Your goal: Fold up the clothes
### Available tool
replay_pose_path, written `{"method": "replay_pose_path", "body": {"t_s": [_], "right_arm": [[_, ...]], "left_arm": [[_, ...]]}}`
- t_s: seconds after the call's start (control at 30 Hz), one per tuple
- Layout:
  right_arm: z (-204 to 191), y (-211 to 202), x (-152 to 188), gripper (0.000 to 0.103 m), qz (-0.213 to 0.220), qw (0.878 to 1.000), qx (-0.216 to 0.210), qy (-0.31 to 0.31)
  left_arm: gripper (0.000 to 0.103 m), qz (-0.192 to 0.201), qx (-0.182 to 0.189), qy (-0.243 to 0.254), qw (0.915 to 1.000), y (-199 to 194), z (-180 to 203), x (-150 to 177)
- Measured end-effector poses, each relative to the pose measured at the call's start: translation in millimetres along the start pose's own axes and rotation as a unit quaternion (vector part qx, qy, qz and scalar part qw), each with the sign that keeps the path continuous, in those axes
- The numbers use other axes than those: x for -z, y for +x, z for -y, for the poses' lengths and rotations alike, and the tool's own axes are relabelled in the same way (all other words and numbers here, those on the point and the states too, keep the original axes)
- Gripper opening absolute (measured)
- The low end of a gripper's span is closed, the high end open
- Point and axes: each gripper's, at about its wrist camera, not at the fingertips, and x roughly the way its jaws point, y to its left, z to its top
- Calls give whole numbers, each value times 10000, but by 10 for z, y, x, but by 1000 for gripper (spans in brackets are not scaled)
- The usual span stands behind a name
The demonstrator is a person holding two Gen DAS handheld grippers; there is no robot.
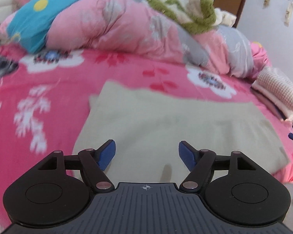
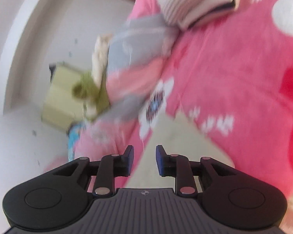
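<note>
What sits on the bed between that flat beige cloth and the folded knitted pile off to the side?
Nothing but bare pink flowered bedsheet separates the beige cloth from the folded knitted pile, seen in the left wrist view.

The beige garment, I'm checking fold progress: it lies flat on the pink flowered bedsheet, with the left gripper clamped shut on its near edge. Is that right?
Not quite. The left gripper is open, its jaws spread wide above the beige garment with nothing pinched between them, as the left wrist view shows. The garment does lie flat on the pink flowered bedsheet.
</note>
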Motion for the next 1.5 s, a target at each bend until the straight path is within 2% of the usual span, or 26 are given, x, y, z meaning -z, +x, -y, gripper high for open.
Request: {"method": "replay_pose_path", "body": {"t_s": [0.1, 0.13, 0.17, 0.2, 0.23, 0.33, 0.4, 0.5, 0.57, 0.67, 0.7, 0.73, 0.83, 0.97, 1.03, 1.13, 1.2, 1.23, 1.27, 1.4, 1.5], "right_arm": [[127, -83, 101, 26, -161, 9988, 469, -40], [206, -81, 109, 25, -165, 9969, 770, 12], [300, -97, 126, 21, -114, 9946, 1022, 159], [397, -124, 148, 8, -46, 9917, 1243, 334], [444, -149, 160, 7, 25, 9898, 1353, 437], [413, -207, 186, 10, 222, 9838, 1736, 379], [306, -259, 227, 11, 390, 9823, 1819, 202], [-96, -359, 326, 11, 755, 9798, 1699, -730], [-448, -362, 466, 12, 850, 9711, 1510, -1640], [-856, -174, 717, 18, 560, 9479, 1387, -2814], [-907, -84, 806, 23, 370, 9397, 1466, -3066], [-899, 67, 881, 30, 46, 9304, 1756, -3218], [-691, 374, 982, 33, -563, 9128, 2371, -3278], [-934, 352, 939, 34, -425, 9037, 2616, -3362], [-1117, 258, 999, 35, -203, 9032, 2311, -3612], [-1222, 165, 1106, 36, -201, 9111, 1613, -3788], [-1120, 348, 1188, 41, -568, 9008, 1773, -3922], [-1004, 489, 1236, 43, -930, 8909, 2002, -3969], [-892, 576, 1300, 42, -1120, 8821, 2011, -4109], [-1070, 575, 1282, 43, -1026, 8812, 2122, -4099], [-1322, 441, 1398, 43, -644, 8753, 1678, -4488]], "left_arm": [[72, -26, -130, -56, 9999, 71, -115, 175], [72, 66, -122, -64, 9999, 74, -148, 207], [72, 165, -102, -76, 9998, 72, -180, 235], [72, 213, -80, -120, 9997, 64, -195, 243], [72, 235, -69, -149, 9996, 56, -196, 241], [72, 249, -67, -137, 9996, 26, -198, 232], [72, 276, -57, -176, 9994, -11, -205, 237], [72, 313, -42, -216, 9993, -45, -224, 252], [71, 330, -48, -226, 9992, -40, -230, 268], [71, 359, -69, -209, 9991, -42, -223, 280], [71, 374, -78, -200, 9991, -43, -221, 288], [71, 388, -86, -191, 9990, -44, -219, 295], [71, 413, -104, -117, 9990, -45, -209, 316], [71, 416, -116, -12, 9991, -42, -197, 325], [71, 415, -96, -10, 9991, -43, -204, 324], [71, 432, -78, -31, 9990, -47, -212, 331], [71, 444, -81, -48, 9990, -50, -210, 339], [71, 449, -84, -55, 9989, -49, -208, 344], [71, 445, -90, -35, 9990, -49, -204, 342], [72, 417, -100, -8, 9991, -39, -195, 328], [72, 417, -110, 9, 9991, -44, -191, 328]]}}
